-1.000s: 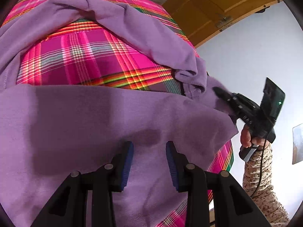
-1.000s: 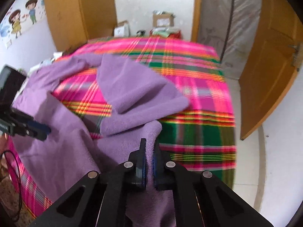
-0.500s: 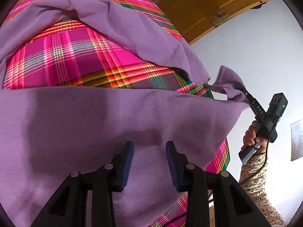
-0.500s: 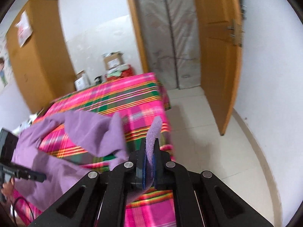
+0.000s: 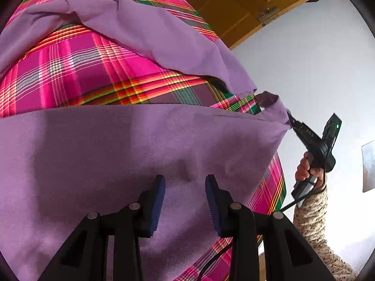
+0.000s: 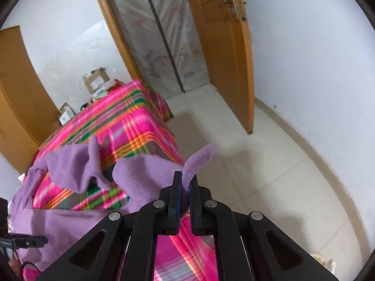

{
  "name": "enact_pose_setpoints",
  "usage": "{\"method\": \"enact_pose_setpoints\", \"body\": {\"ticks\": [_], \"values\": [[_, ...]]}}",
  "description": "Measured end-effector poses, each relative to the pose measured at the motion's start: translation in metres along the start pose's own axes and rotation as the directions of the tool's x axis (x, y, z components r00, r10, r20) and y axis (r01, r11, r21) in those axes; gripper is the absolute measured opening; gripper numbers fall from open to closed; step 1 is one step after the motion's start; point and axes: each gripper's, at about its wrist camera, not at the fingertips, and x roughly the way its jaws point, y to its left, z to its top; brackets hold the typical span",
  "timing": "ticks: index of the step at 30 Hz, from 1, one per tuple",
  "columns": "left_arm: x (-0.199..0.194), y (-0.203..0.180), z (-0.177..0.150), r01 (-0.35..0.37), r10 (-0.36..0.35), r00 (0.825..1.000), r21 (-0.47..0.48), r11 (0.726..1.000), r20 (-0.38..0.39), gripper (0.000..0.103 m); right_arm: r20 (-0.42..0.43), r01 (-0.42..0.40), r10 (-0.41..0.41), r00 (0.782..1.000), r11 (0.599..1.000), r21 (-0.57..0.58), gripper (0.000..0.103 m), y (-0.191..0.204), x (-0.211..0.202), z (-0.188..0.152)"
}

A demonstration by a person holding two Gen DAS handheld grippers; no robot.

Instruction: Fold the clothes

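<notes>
The garment (image 5: 145, 154) is lying across the bed (image 5: 77, 75). The right gripper (image 6: 185, 185) is pinching its corner, jaws closed; the left gripper (image 5: 185, 192) is hovering, jaws open. Pulling evenly should flatten it; jerking risks slipping.

You have a pink plaid blanket (image 6: 131, 126) covering the bed, cardboard boxes (image 6: 95, 82) beyond it, an orange wooden door (image 6: 225, 53) ajar, pale floor tiles (image 6: 269, 164)
</notes>
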Motion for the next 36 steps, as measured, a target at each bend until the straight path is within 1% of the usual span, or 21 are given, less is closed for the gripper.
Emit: {"method": "enact_pose_setpoints", "body": {"ticks": [3, 6, 9, 12, 14, 15, 16, 17, 18, 20, 23, 24, 25, 26, 27, 28, 29, 30, 32, 34, 36], "values": [[0.0, -0.002, 0.005, -0.011, 0.011, 1.0, 0.009, 1.0, 0.007, 0.036, -0.029, -0.004, 0.006, 1.0, 0.999, 0.052, 0.006, -0.011, 0.0, -0.01], [-0.003, -0.009, 0.011, -0.024, 0.024, 1.0, 0.039, 0.999, 0.019, 0.036, -0.057, 0.04, -0.034, 0.998, 0.994, 0.097, 0.008, -0.025, 0.0, -0.02], [-0.004, -0.014, 0.02, -0.034, 0.032, 0.999, 0.059, 0.998, 0.031, 0.036, -0.072, 0.063, -0.055, 0.996, 0.99, 0.125, 0.009, -0.036, 0.001, -0.025], [-0.005, -0.017, 0.03, -0.052, 0.049, 0.998, 0.072, 0.996, 0.045, 0.036, -0.063, 0.076, -0.069, 0.996, 0.992, 0.103, 0.009, -0.034, -0.001, -0.022], [-0.006, -0.017, 0.034, -0.053, 0.049, 0.997, 0.069, 0.996, 0.051, 0.036, -0.054, 0.121, -0.117, 0.992, 0.99, 0.075, 0.011, -0.029, -0.003, -0.018], [-0.006, -0.016, 0.035, -0.054, 0.051, 0.997, 0.072, 0.996, 0.05, 0.036, -0.06, 0.145, -0.141, 0.988, 0.987, 0.074, 0.011, -0.029, -0.003, -0.017], [-0.005, -0.015, 0.037, -0.058, 0.054, 0.997, 0.071, 0.996, 0.048, 0.036, -0.067, 0.168, -0.163, 0.984, 0.983, 0.072, 0.014, -0.029, -0.003, -0.016], [-0.003, -0.013, 0.038, -0.061, 0.058, 0.997, 0.067, 0.996, 0.043, 0.036, -0.087, 0.188, -0.181, 0.98, 0.979, 0.076, 0.017, -0.03, -0.001, -0.016], [-0.001, -0.011, 0.039, -0.062, 0.059, 0.998, 0.063, 0.996, 0.036, 0.036, -0.105, 0.209, -0.201, 0.974, 0.975, 0.079, 0.018, -0.032, 0.001, -0.016], [0.002, -0.005, 0.04, -0.06, 0.059, 0.998, 0.045, 0.997, 0.027, 0.036, -0.116, 0.287, -0.278, 0.953, 0.955, 0.069, 0.018, -0.032, 0.001, -0.017], [0.005, 0.001, 0.041, -0.052, 0.051, 0.998, 0.031, 0.998, 0.021, 0.036, -0.099, 0.36, -0.352, 0.931, 0.93, 0.08, 0.018, -0.036, -0.005, -0.015], [0.005, 0.003, 0.041, -0.047, 0.047, 0.999, 0.031, 0.998, 0.021, 0.036, -0.083, 0.347, -0.34, 0.937, 0.932, 0.102, 0.019, -0.038, -0.009, -0.014], [0.006, 0.004, 0.04, -0.045, 0.044, 0.999, 0.031, 0.999, 0.02, 0.036, -0.06, 0.293, -0.287, 0.956, 0.949, 0.119, 0.02, -0.038, -0.011, -0.011], [0.007, 0.004, 0.04, -0.043, 0.042, 0.999, 0.031, 0.999, 0.018, 0.036, -0.059, 0.239, -0.234, 0.97, 0.964, 0.119, 0.02, -0.037, -0.01, -0.009], [0.008, 0.004, 0.04, -0.039, 0.038, 0.999, 0.031, 0.999, 0.017, 0.036, -0.072, 0.173, -0.165, 0.984, 0.978, 0.117, 0.02, -0.033, -0.005, -0.007], [0.008, 0.004, 0.04, -0.034, 0.033, 0.999, 0.029, 0.999, 0.017, 0.036, -0.084, 0.105, -0.096, 0.992, 0.988, 0.116, 0.024, -0.03, 0.0, -0.006], [0.009, 0.004, 0.039, -0.028, 0.028, 0.999, 0.026, 0.999, 0.016, 0.036, -0.097, 0.04, -0.029, 0.995, 0.993, 0.114, 0.028, -0.026, 0.005, -0.004], [0.01, 0.005, 0.039, -0.024, 0.024, 1.0, 0.024, 0.999, 0.014, 0.036, -0.113, 0.005, 0.006, 0.994, 0.995, 0.098, 0.029, -0.021, 0.013, -0.003], [0.009, 0.005, 0.038, -0.022, 0.022, 1.0, 0.023, 0.999, 0.011, 0.036, -0.159, -0.039, 0.05, 0.986, 0.997, 0.071, 0.03, -0.013, 0.033, -0.001], [0.007, 0.007, 0.037, -0.021, 0.021, 1.0, 0.022, 1.0, 0.012, 0.036, -0.202, -0.078, 0.092, 0.975, 0.994, 0.073, 0.032, -0.01, 0.046, -0.001], [0.006, 0.009, 0.036, -0.02, 0.02, 1.0, 0.019, 1.0, 0.014, 0.036, -0.218, -0.114, 0.13, 0.967, 0.99, 0.082, 0.032, -0.009, 0.054, 0.0]]}}
